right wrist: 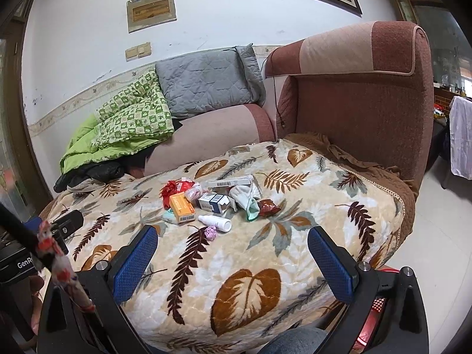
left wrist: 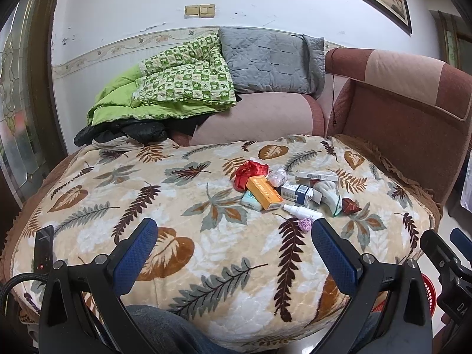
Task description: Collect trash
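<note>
Left gripper [left wrist: 234,237]: the 2 blue-padded fingers [left wrist: 135,253] spread wide, holding nothing, touching nothing, poised above the leaf-print blanket [left wrist: 206,253]. Right gripper [right wrist: 231,242]: likewise spread wide and empty, over the same blanket.

Trash sits in a loose cluster ahead of both grippers, nearer the left gripper's right finger and ahead-left of centre for the right gripper. Closest: a crumpled purple wrapper [left wrist: 305,224], just beside the left gripper's right fingertip in that view. Just beyond it, a white spray bottle [left wrist: 302,212] lying on its side. Further ahead: an orange box [left wrist: 264,192] resting partly on a pale teal packet [left wrist: 251,201]; a blue-and-white box [left wrist: 296,192]; a long white box [left wrist: 316,175] with a barcode; a red crumpled wrapper [left wrist: 249,174]; a pinkish wad [left wrist: 277,177]; a white sock-like cloth [left wrist: 326,191]; a brown-red snack wrapper [left wrist: 351,205].

Writing: print on the orange box too small to read. "GenR…" shows on black hardware [right wrist: 17,261] at the right wrist view's left edge, cut off.

A dark phone [left wrist: 43,249] lies left of the left gripper, with a red dot on its screen. A red basket [left wrist: 429,292] below right is mostly hidden by the gripper body. A red-and-white wrapped strip [right wrist: 63,265] hangs close to the right lens, blurred.
</note>
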A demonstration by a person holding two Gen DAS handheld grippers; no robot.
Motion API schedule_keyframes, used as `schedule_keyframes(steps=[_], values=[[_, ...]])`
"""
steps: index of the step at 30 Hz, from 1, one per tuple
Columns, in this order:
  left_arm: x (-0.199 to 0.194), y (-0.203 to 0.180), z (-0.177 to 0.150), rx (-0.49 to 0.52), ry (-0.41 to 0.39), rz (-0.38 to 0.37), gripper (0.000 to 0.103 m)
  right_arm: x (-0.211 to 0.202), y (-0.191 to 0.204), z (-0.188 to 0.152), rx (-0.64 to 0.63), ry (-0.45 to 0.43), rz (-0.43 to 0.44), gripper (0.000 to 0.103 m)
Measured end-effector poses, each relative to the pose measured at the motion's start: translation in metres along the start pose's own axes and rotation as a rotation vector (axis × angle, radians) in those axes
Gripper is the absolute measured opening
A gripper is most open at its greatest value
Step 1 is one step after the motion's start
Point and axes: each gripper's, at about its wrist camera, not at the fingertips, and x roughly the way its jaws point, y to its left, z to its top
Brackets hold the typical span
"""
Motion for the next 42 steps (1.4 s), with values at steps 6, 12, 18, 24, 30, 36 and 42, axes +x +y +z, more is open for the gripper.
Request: schedule_keyframes(steps=[6,12,18,24,30,36,42], values=[[0.0007,-0.0009,0.0015,0.002,-0.001,-0.001,0.103,-0.0004,-0.0010,0.0006,0.005,-0.002,0.000,0.103],[0.0009,-0.0014,0.0012,0.001,-0.001,0.002,0.103,-0.0003,-0.0017,0.0008,0.005,-0.005,0.002,0.103],[0.0010,-0.0016,0.0011,0.000,-0.001,0.002,0.103,-0.0029,-0.0021,0.0025,0.011,-0.012,0.004,0.103],[0.0010,-0.0018,0.0008,0.000,-0.003,0.003,0.103,-0.0031,-0.0027,0.0029,0.011,-0.011,0.005,0.103],[0.0008,-0.0015,-0.0004,0.000,-0.003,0.003,0.103,-0.0037,-0.0029,0.0026,0.011,-0.014,0.003,0.103],[0.0007,-0.0014,-0.0008,0.000,-0.004,0.003,0.103,-0.0042,-0.0035,0.0025,0.011,-0.014,0.004,0.103],[0.0006,-0.0009,-0.0014,0.001,-0.004,0.002,0.103,-0.0049,-0.0041,0.0025,0.012,-0.015,0.004,0.103]])
